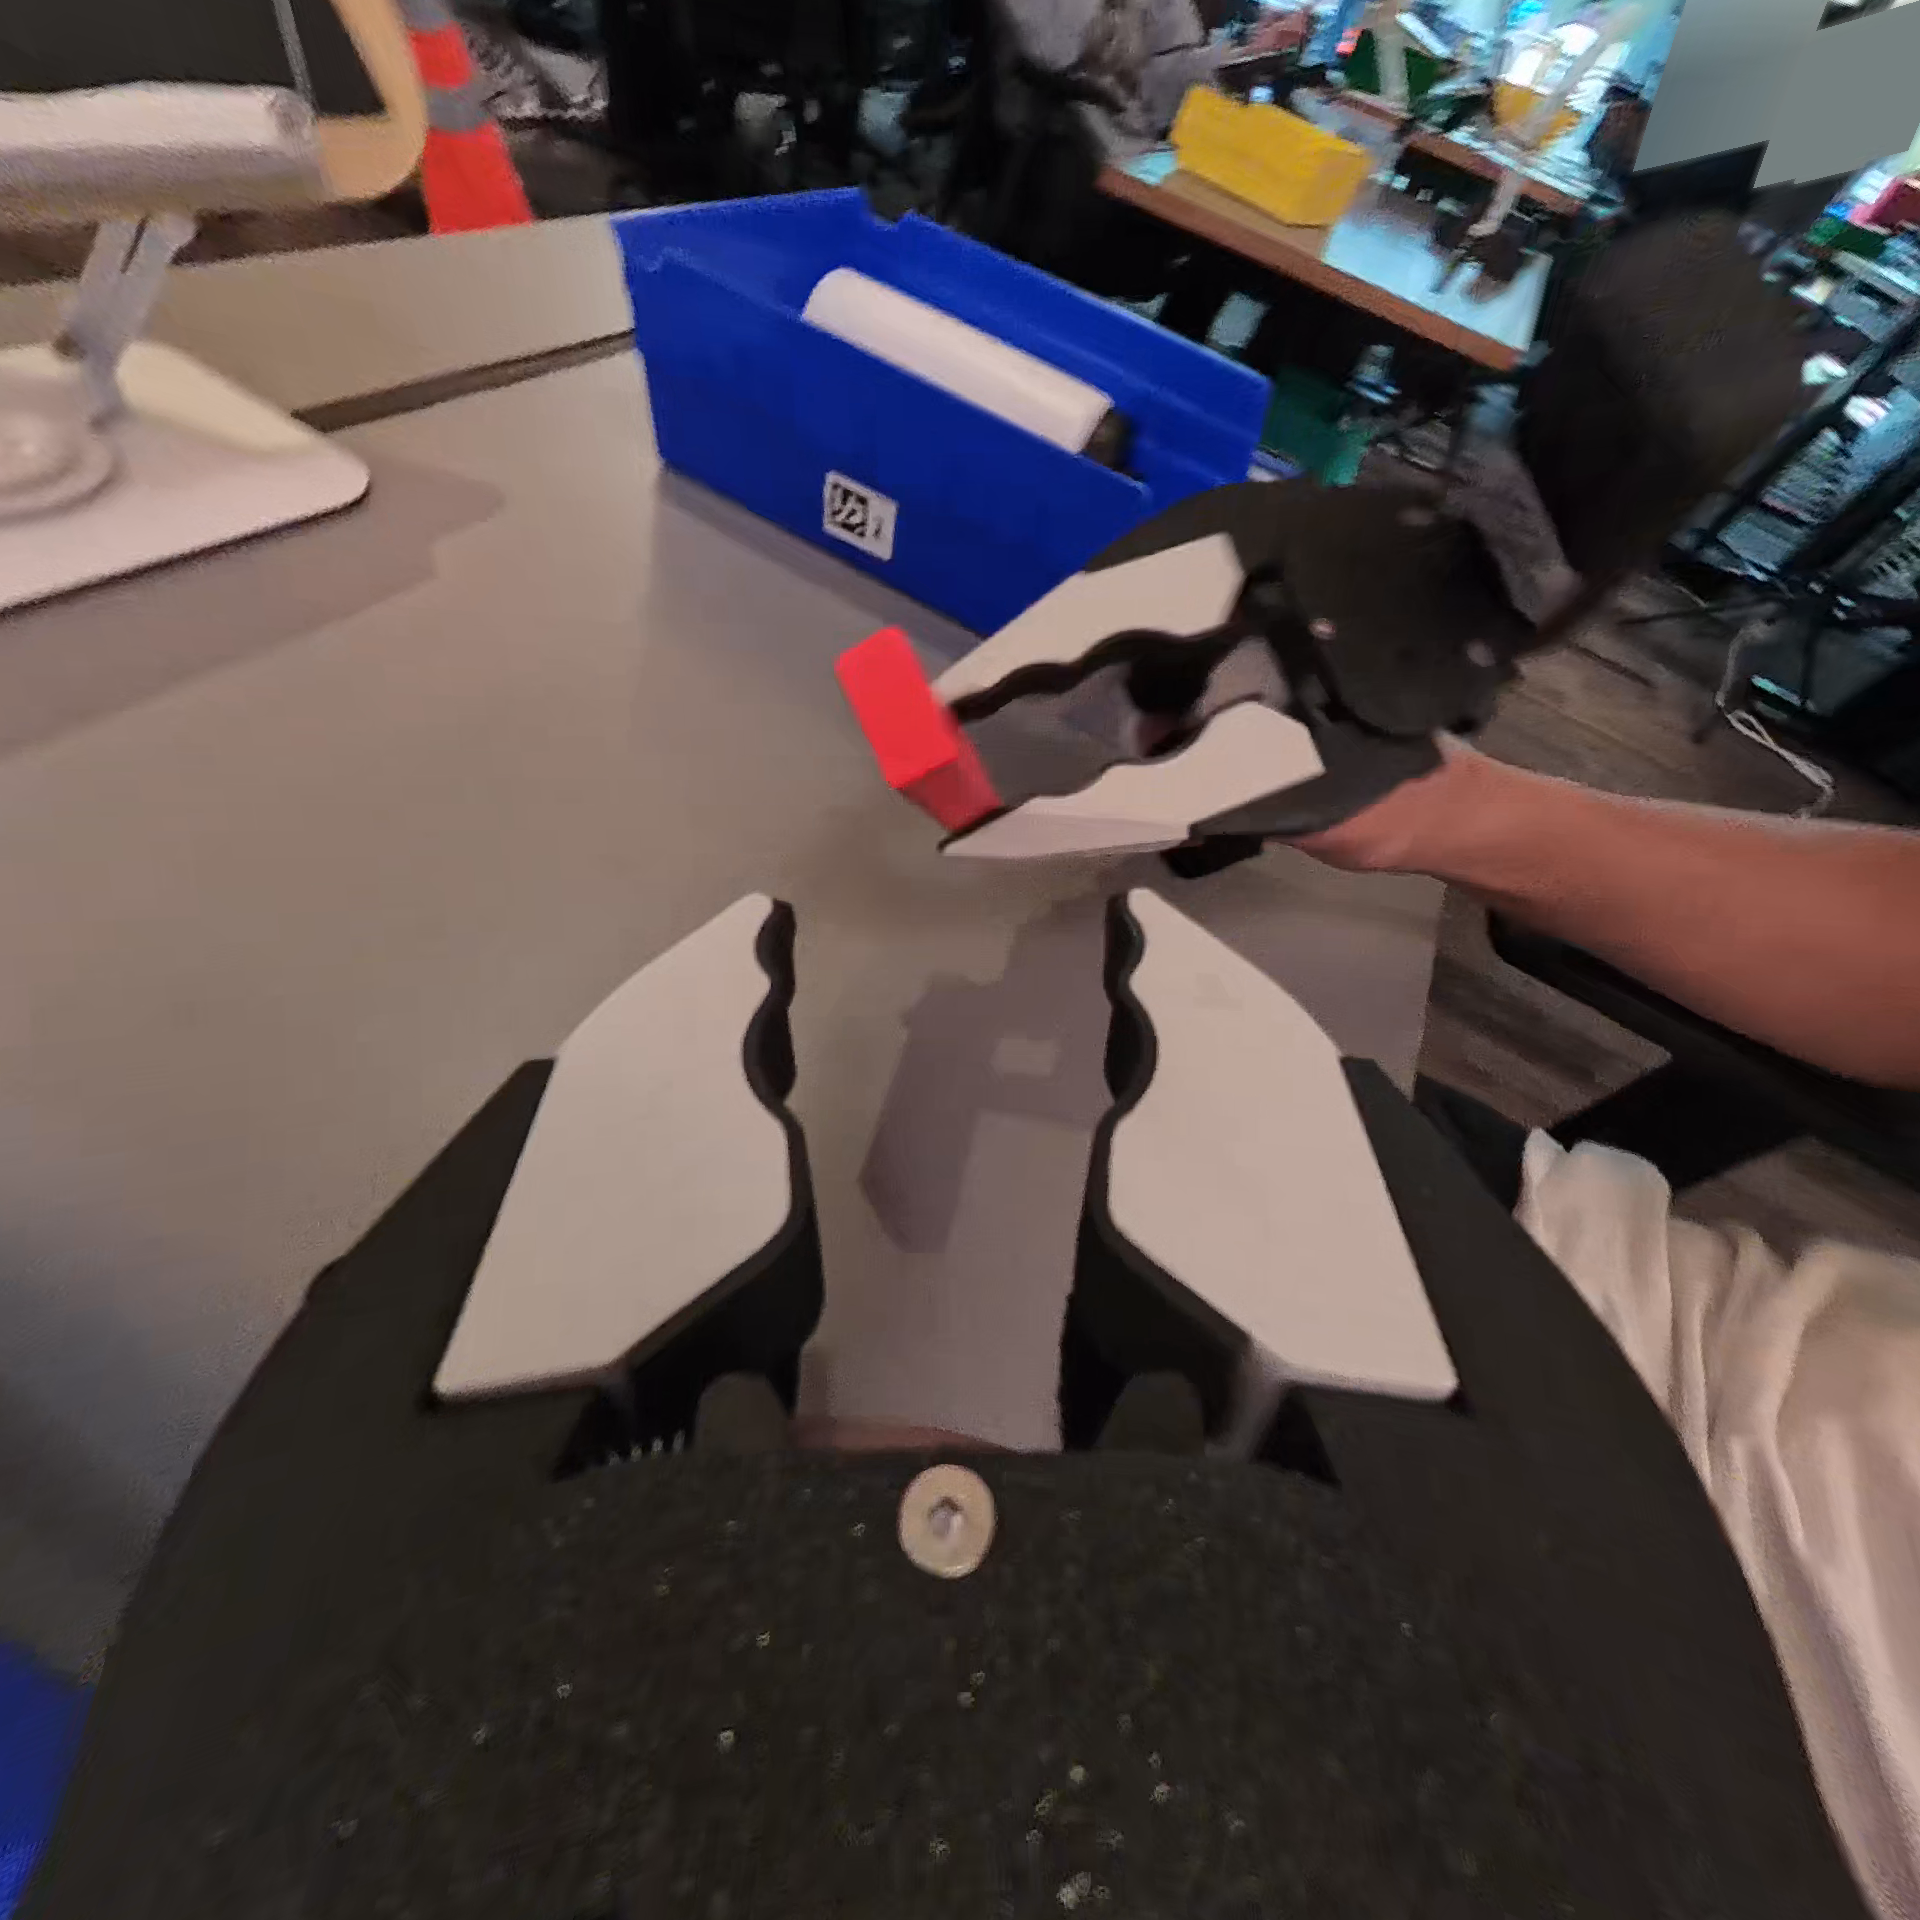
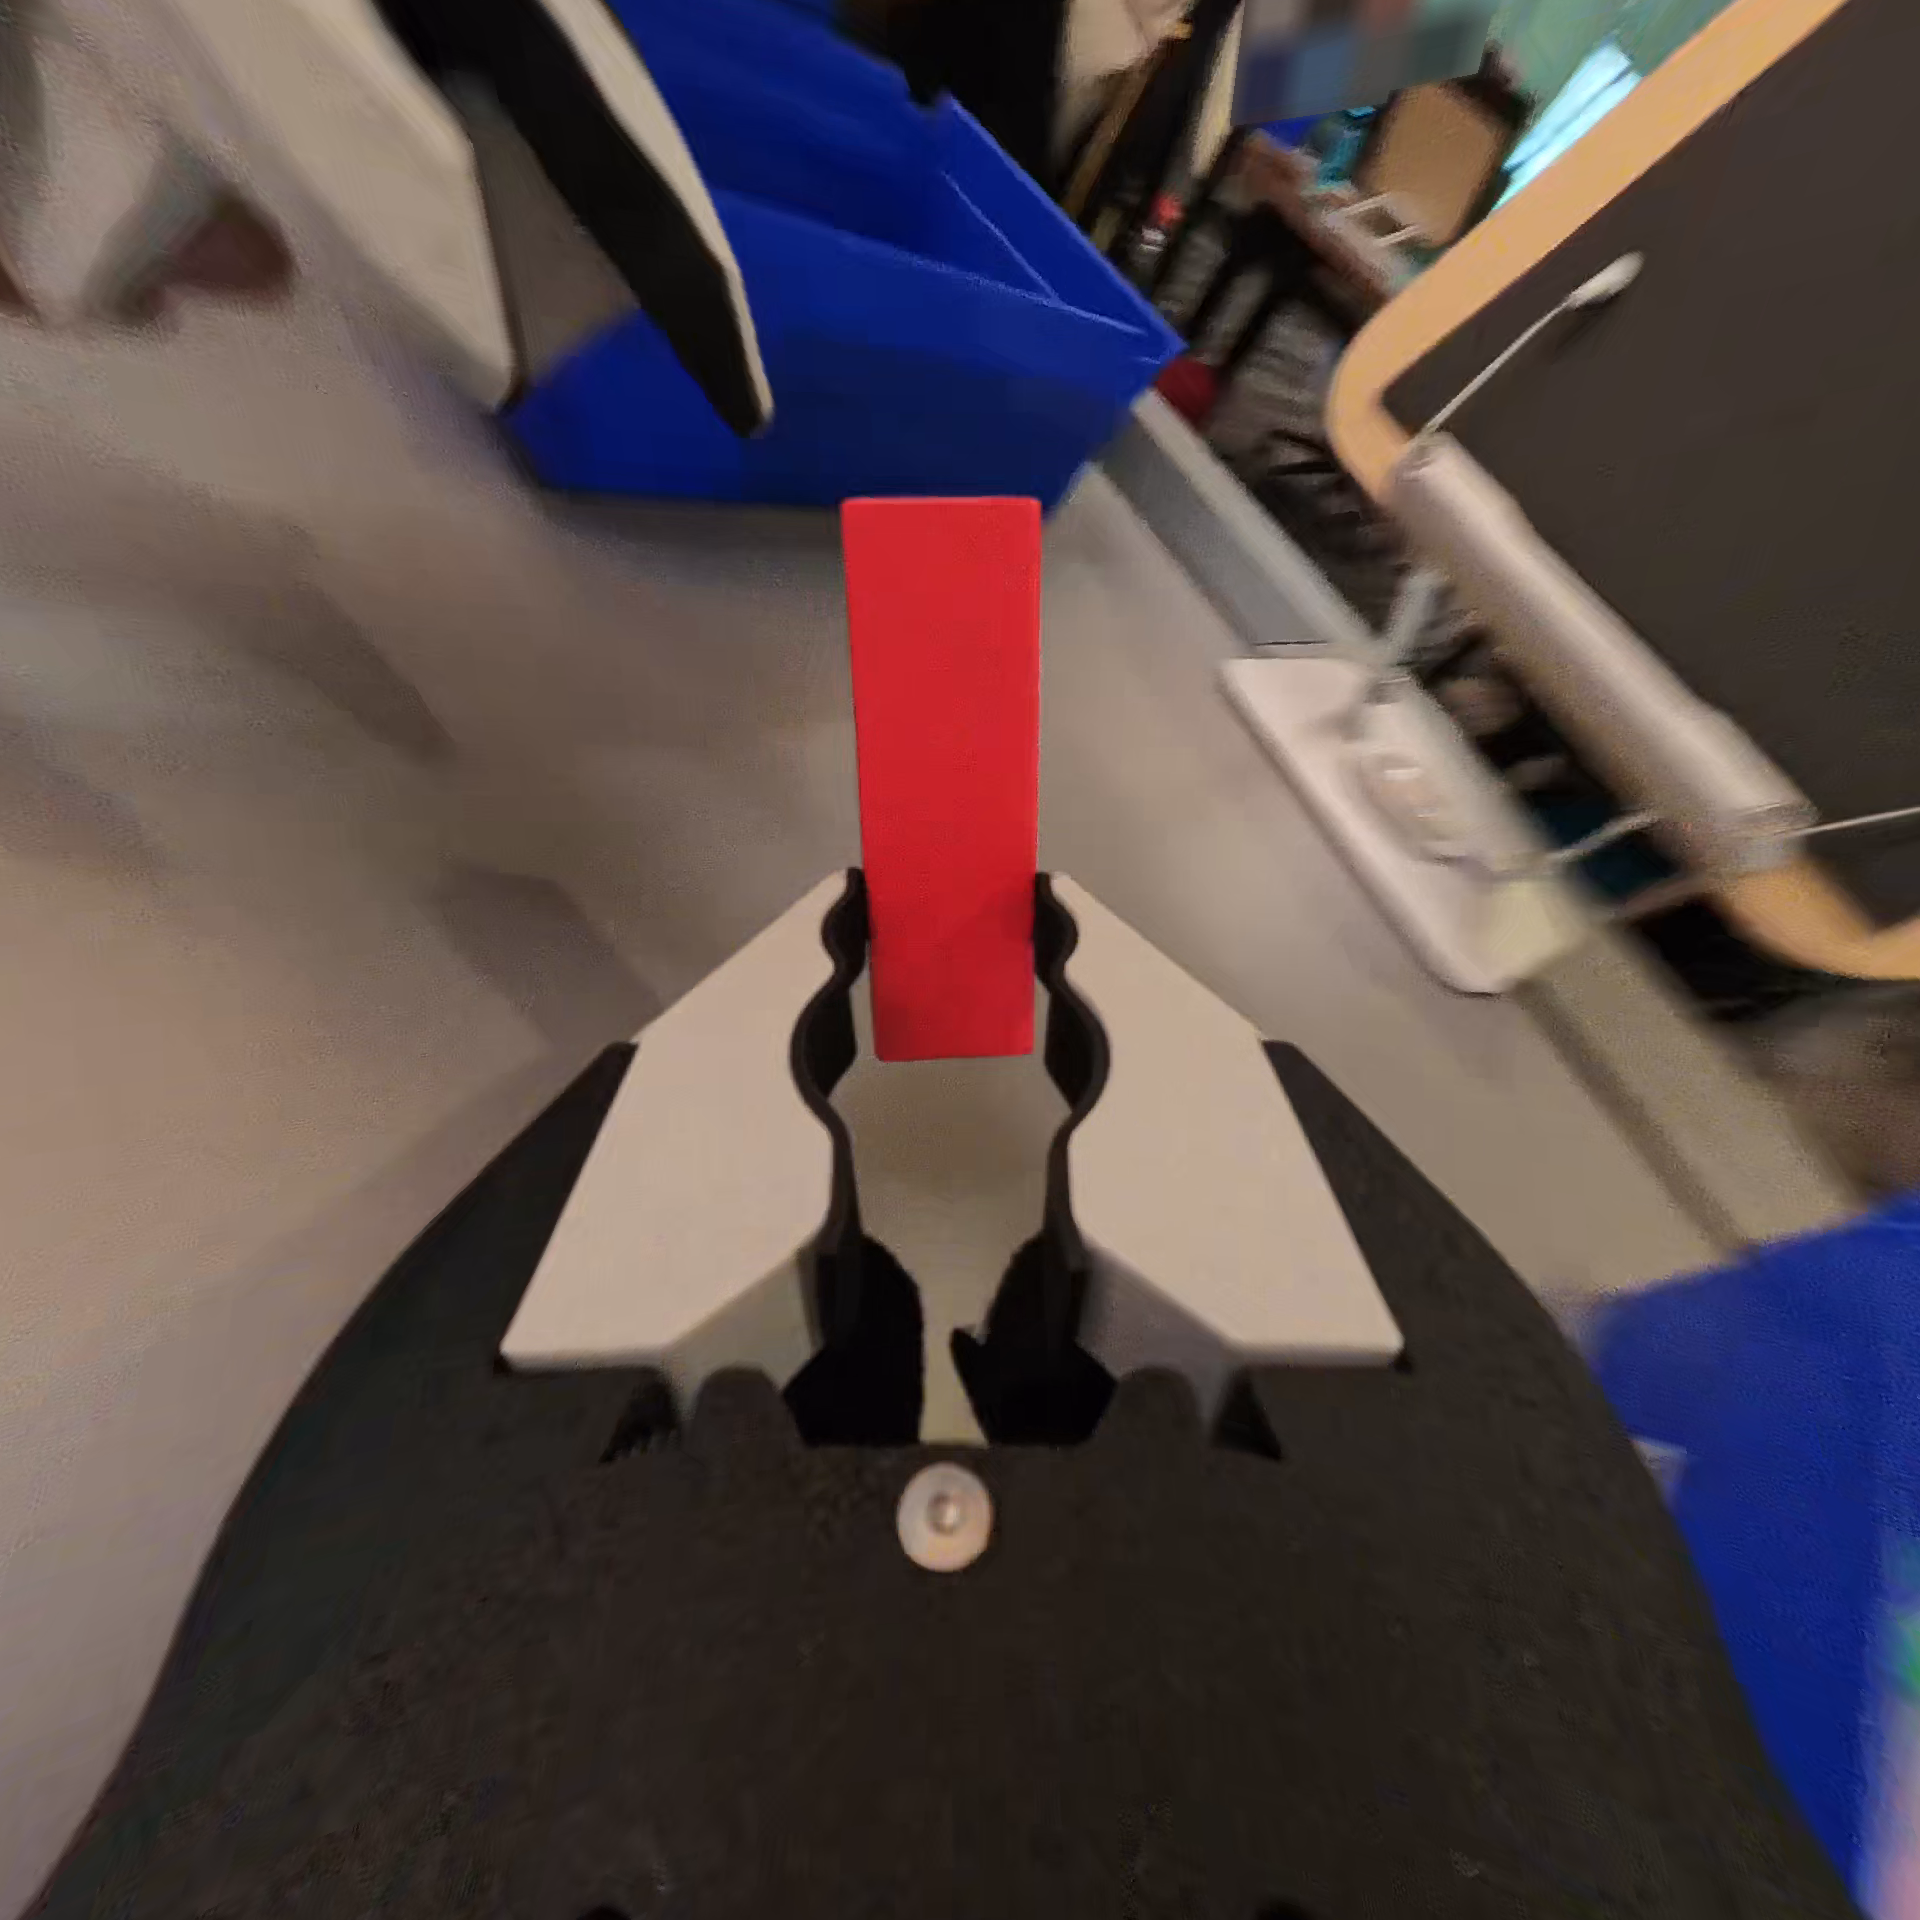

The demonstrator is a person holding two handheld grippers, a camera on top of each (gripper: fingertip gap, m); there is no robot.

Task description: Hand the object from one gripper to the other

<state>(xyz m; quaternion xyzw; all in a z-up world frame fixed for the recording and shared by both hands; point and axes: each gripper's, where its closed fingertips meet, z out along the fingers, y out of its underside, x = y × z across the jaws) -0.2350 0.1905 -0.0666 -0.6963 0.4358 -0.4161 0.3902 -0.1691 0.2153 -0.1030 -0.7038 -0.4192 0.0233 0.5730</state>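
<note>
My right gripper [image 2: 948,894] is clamped on a red block [image 2: 943,748], pinching its near end between the fingertips so most of it sticks out forward, above the grey tabletop [image 1: 436,810]. My left gripper [image 1: 948,914] is spread wide with nothing between its fingers, just beside the block and not touching it. Behind sits a blue bin [image 1: 914,436] holding a white roll [image 1: 956,353]; a small black-and-white sticker [image 1: 858,513] is stuck on its front, its marking too blurred to read. Everything else carries no writing I can make out.
</note>
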